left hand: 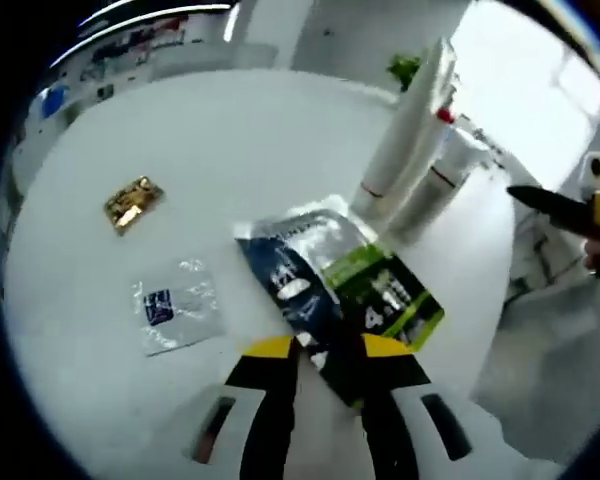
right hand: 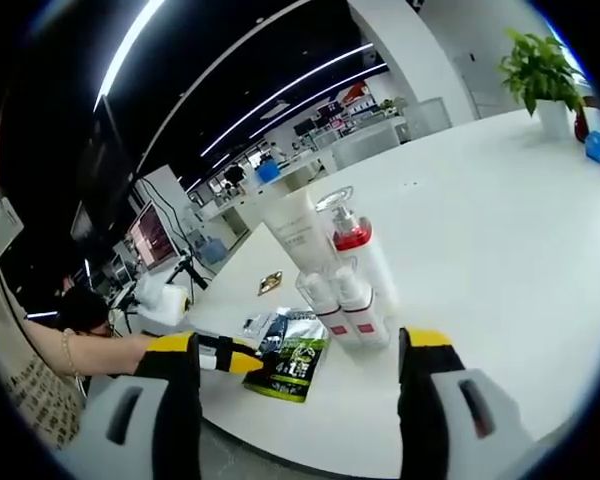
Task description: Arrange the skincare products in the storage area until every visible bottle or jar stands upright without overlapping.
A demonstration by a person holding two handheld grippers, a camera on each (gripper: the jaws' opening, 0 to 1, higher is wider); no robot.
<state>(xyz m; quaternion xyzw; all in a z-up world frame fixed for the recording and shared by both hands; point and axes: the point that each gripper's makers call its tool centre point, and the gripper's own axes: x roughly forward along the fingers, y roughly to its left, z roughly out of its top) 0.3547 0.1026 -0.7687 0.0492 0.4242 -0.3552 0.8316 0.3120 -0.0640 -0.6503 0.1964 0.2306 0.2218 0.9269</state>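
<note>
The left gripper has its fingers closed narrow on the near edge of a dark pack, a flat green-and-blue packet that lies on the white tabletop just in front of the tubes. The right gripper hangs back from the group with its fingers spread wide and nothing between them. In the right gripper view the products stand together near the tabletop's edge: a tall white tube, a pump bottle with a red collar beside it, and two small bottles in a clear holder, all upright. The pack touches or slightly overlaps the foot of this group, though the views do not settle which. A clear sachet and a small gold packet lie flat, well apart from the bottles. The step in hand seems to be shifting the pack clear of the standing items. Next, the left gripper likely needs to draw the pack sideways without nudging the tall tube, which looks easy to topple; the right could steady it.
</note>
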